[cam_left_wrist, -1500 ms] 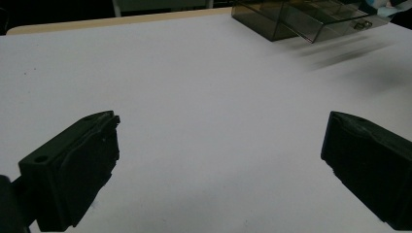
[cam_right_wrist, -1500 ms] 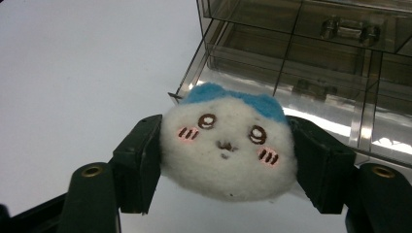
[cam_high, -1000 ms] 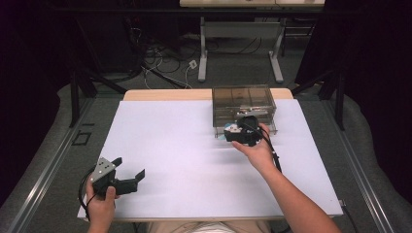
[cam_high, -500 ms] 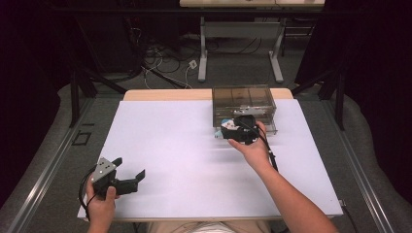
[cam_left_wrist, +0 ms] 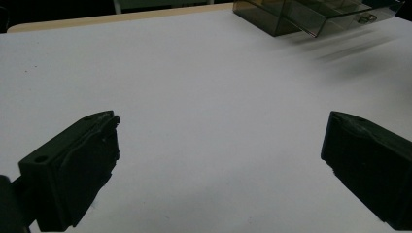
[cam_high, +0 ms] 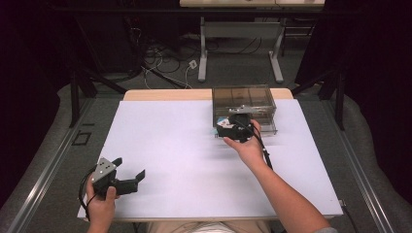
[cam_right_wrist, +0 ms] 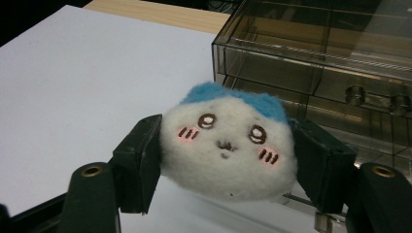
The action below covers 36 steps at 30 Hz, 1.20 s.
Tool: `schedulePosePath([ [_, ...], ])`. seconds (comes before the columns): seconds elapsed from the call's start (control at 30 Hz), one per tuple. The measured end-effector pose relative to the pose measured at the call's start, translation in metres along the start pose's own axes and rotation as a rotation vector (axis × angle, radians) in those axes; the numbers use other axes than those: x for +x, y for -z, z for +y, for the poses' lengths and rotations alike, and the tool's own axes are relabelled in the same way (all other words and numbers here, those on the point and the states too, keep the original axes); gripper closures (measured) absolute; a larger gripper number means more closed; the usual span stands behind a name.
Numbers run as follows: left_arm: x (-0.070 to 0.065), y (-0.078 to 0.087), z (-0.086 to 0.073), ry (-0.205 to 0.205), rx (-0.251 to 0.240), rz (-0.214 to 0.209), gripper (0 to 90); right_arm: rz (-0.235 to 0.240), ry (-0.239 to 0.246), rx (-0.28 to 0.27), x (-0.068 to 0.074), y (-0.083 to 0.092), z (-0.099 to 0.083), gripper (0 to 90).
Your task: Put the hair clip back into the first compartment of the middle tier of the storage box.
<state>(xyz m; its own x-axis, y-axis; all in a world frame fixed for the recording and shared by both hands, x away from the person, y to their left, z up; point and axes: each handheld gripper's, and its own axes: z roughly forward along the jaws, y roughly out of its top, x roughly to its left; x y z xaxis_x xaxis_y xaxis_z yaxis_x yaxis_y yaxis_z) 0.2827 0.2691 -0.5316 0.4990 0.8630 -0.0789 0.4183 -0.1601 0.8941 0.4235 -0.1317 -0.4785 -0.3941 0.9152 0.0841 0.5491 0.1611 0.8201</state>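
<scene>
My right gripper (cam_right_wrist: 228,160) is shut on a small white plush head (cam_right_wrist: 228,150) with blue ears, pink cheeks and a stitched face, squeezed between both jaws. In the high view the right gripper (cam_high: 232,127) hovers just in front of a smoky clear drawer box (cam_high: 243,99) at the table's far right. The box (cam_right_wrist: 320,58) stands right behind the plush in the right gripper view. At the near left corner my left gripper (cam_high: 127,171) is open, jaws wide apart over bare white table (cam_left_wrist: 209,97), with nothing between them.
The white table top (cam_high: 170,145) has a wooden strip (cam_high: 165,94) along its far edge. Behind it stand table legs and loose cables (cam_high: 160,63) on the floor. Dark curtains close off both sides.
The right hand with the plush has shifted slightly left and toward the box front. The left hand has stayed put.
</scene>
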Motion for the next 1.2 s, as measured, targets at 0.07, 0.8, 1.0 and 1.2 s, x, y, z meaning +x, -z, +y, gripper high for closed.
schedulePosePath([
  [0.07, 0.0, 0.0, 0.0, 0.002, -0.002, -0.002, 0.4, 0.01, -0.013, 0.006, 0.0, -0.002, 0.0, 32.5],
  [0.8, 0.002, 0.0, -0.001, 0.01, -0.003, 0.002, 0.4, 0.006, -0.058, 0.034, -0.012, -0.028, -0.001, 32.5],
  [1.0, 0.003, -0.001, 0.0, 0.007, -0.002, -0.002, 0.4, -0.003, -0.06, 0.049, -0.01, -0.034, -0.003, 32.5],
  [1.2, 0.004, -0.002, 0.0, 0.011, -0.001, -0.003, 0.4, -0.007, -0.058, 0.05, -0.01, -0.036, -0.004, 32.5],
])
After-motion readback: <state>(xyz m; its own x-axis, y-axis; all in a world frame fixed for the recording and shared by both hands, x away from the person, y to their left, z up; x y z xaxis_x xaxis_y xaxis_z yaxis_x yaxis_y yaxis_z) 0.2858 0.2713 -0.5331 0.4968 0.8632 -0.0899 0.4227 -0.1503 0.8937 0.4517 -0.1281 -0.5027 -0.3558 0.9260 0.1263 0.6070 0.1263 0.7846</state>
